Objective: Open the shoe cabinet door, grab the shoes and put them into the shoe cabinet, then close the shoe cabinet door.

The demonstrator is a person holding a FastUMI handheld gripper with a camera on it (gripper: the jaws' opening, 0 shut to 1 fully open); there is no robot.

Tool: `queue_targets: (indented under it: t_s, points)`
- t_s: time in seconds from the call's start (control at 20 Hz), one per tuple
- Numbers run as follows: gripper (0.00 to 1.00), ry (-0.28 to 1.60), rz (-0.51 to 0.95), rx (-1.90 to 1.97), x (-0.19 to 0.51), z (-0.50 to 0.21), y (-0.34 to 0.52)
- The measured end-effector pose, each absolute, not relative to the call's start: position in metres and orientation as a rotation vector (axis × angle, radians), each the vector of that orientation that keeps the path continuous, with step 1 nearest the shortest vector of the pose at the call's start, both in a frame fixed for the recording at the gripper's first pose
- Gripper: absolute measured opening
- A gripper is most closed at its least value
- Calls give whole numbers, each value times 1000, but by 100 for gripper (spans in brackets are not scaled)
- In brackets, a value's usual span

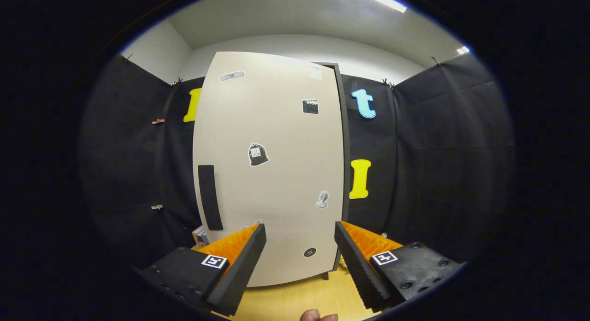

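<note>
A tall shoe cabinet stands just ahead of my fingers on a wooden floor. Its pale door (272, 173) faces me and looks closed, with a dark vertical handle (210, 197) near its left edge and several small stickers on it. The cabinet's dark side panel (345, 164) shows along the right edge. My gripper (299, 233) is open, its fingers spread wide with nothing between them, a short way in front of the door's lower part. The handle lies up and to the left of the left finger (239, 265).
A small box-like object (200, 235) sits on the floor beside the cabinet's lower left corner. Black cloth walls surround the cabinet on both sides. A fingertip of a person's hand (318, 316) shows below the fingers over the wooden floor (299, 298).
</note>
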State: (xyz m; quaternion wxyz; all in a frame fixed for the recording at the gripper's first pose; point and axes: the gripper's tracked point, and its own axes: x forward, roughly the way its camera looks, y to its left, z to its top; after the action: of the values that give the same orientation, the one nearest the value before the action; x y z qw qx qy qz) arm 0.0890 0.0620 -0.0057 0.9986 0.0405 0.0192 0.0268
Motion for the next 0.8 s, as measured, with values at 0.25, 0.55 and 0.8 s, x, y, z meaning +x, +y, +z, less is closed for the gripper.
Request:
queue_targets:
  t_s: [0.25,0.55,0.8]
  points:
    - [98,61,50,113,84,-14,56]
    - [99,45,28,50,73,-9,42]
    - [97,48,38,48,69,-9,37]
